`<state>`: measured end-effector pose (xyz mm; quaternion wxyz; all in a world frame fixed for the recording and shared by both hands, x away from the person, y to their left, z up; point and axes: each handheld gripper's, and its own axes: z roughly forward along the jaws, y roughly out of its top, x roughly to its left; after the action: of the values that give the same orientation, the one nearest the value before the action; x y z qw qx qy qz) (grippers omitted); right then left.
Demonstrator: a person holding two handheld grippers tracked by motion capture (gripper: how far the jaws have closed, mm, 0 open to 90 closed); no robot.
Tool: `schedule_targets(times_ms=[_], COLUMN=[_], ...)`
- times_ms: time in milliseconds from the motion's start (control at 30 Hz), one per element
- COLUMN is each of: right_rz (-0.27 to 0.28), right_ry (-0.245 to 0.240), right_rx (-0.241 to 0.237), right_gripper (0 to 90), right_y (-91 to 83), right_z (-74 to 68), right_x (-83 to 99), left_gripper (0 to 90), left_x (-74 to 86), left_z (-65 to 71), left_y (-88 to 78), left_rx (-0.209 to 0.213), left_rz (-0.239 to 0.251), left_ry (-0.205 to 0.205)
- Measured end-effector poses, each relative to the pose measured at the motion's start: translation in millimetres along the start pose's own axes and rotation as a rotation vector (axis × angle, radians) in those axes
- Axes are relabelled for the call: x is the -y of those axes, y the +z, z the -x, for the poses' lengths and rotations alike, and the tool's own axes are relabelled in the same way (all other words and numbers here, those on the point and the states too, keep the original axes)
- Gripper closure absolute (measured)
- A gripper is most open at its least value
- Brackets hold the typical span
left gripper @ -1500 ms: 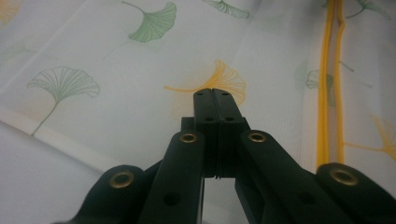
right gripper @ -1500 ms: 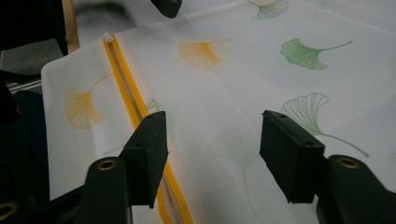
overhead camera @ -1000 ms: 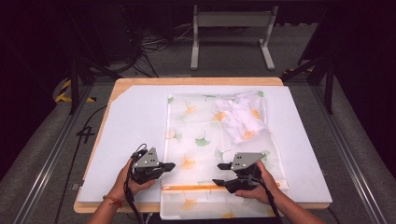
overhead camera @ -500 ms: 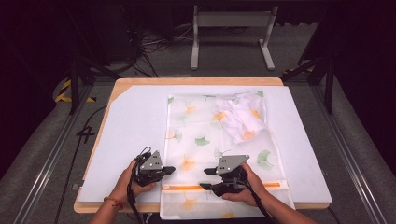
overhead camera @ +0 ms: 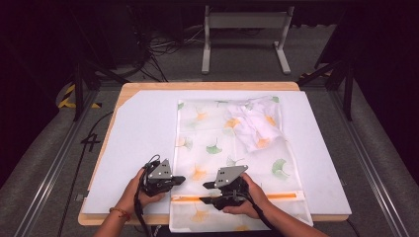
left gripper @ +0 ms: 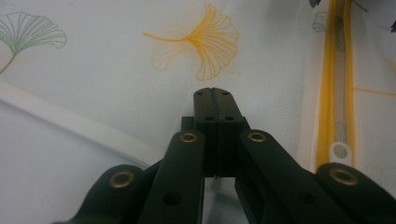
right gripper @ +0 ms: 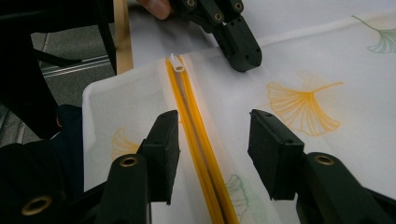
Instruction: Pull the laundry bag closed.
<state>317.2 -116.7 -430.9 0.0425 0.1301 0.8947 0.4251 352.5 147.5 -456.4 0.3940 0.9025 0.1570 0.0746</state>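
Here the mesh laundry bag [overhead camera: 232,148] with its ginkgo-leaf print lies flat across the middle of the white board [overhead camera: 143,128], a bundled white garment [overhead camera: 257,126] inside it toward the upper right of the high view. Its orange zipper [overhead camera: 257,197] runs along the lower edge of that frame, and the white pull tab [right gripper: 176,63] sits at the zipper's far end in the upper centre of the right gripper view. The left gripper [left gripper: 213,93] has its jaws pressed together, tips resting on the mesh beside the zipper's end; whether a fold of fabric is pinched between them is hard to tell, though it looks more like pinning than gripping. The right gripper [right gripper: 212,140] straddles the zipper with its jaws apart; they have just been closing, with the zipper tape between them but the pads not yet pressing on it. The risk from here is that the right jaws close on the tape or loose mesh short of the pull tab, so the slider never moves and the fabric only bunches. Should the left tips merely rest on the bag, any tug along the zipper could drag the whole bag across the smooth board.
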Motion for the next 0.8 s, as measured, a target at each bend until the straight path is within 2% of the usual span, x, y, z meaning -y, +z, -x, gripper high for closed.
schedule_targets(times_ms=[233, 333, 500, 567, 800], right_rz=[-0.016, -0.022, -0.028, -0.015, -0.034], right_ry=[-0.012, -0.016, -0.009, 0.012, 0.017], right_rx=[-0.028, -0.021, -0.006, -0.025, -0.049], right_gripper=[57.7, 58.5, 61.0, 61.8, 62.7], right_y=[13.5, 14.8, 17.6, 20.4, 31.6], right_z=[-4.3, -5.5, -6.8, -6.9, -10.6], right_x=[-8.3, -11.8, -17.5, -19.2, -24.5], left_gripper=[90.0, 90.0, 90.0, 90.0, 90.0], left_x=[-4.0, -4.9, -7.8, -7.6, -9.6], left_z=[0.3, 0.8, 2.1, 1.9, 2.8], left_y=[0.0, 0.3, 0.4, 0.3, 0.6], left_rx=[-0.005, -0.004, -0.015, -0.014, -0.020], left_rz=[-0.032, -0.036, -0.061, -0.060, -0.074], left_ry=[0.015, 0.019, 0.051, 0.051, 0.062])
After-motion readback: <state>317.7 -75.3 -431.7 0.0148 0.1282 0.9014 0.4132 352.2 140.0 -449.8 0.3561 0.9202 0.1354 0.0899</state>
